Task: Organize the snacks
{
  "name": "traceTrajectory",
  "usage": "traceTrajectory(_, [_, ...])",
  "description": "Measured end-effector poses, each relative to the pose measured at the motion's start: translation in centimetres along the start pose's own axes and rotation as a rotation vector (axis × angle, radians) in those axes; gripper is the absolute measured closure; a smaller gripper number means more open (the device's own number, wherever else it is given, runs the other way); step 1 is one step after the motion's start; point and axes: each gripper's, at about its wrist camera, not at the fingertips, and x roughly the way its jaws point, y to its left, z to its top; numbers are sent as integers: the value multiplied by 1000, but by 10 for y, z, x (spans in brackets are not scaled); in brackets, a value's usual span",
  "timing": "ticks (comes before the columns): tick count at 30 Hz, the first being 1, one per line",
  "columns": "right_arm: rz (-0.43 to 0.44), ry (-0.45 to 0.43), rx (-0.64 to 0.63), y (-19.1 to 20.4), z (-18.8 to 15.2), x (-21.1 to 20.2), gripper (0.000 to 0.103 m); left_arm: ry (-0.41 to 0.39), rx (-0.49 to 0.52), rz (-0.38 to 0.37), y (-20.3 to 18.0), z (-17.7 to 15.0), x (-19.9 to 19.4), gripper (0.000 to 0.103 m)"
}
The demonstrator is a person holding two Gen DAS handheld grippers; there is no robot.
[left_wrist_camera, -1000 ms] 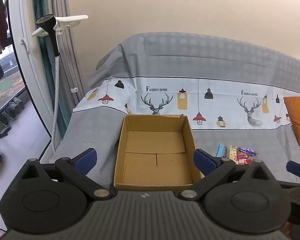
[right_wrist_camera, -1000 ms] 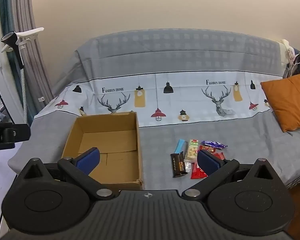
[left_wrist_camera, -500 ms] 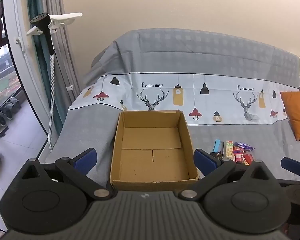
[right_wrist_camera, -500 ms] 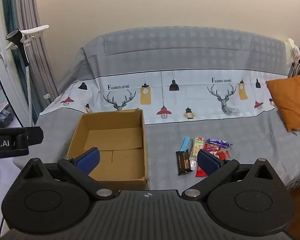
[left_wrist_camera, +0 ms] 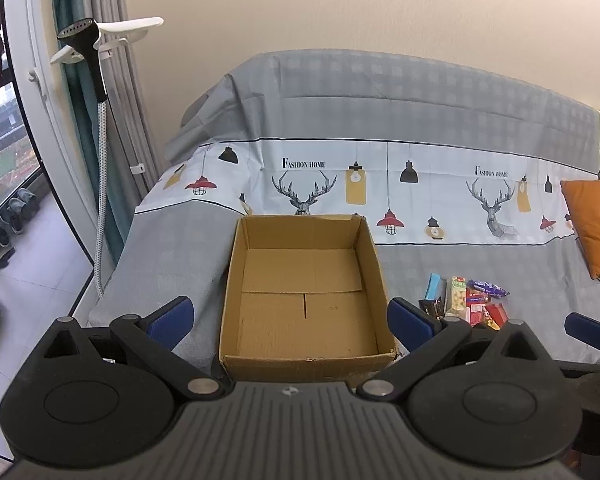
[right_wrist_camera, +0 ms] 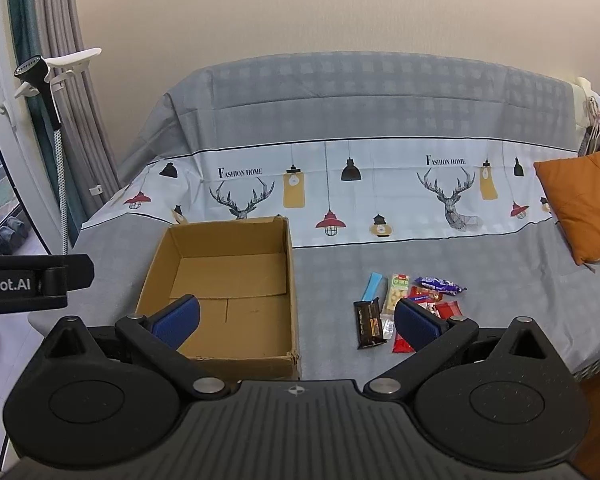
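Note:
An empty open cardboard box [left_wrist_camera: 304,292] [right_wrist_camera: 228,280] sits on a sofa covered with a grey patterned sheet [right_wrist_camera: 340,248]. To its right lies a small pile of snack packets [left_wrist_camera: 466,300] [right_wrist_camera: 408,300]: a dark brown bar [right_wrist_camera: 368,322], a light blue stick [right_wrist_camera: 372,285], a yellow-green pack [right_wrist_camera: 396,294], a purple wrapper [right_wrist_camera: 440,285] and red packets. My left gripper [left_wrist_camera: 290,318] hangs open in front of the box. My right gripper [right_wrist_camera: 298,320] is open too, straddling the box's right wall, with the snacks near its right finger. Neither holds anything.
An orange cushion [right_wrist_camera: 580,204] rests at the sofa's right end. A garment steamer on a stand [left_wrist_camera: 96,92] and curtains stand left of the sofa beside a glass door. The other gripper's body [right_wrist_camera: 32,284] shows at the right wrist view's left edge.
Both grippers have drawn back and risen a little, so the box and snacks look smaller and farther. Their fingers stay open; nothing on the sofa moved.

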Motion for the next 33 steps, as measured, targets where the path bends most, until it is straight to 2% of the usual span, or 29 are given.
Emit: traceTrajectory(33, [28,16,11,1,-16,5,0,26,1,1,0,-7,6,0])
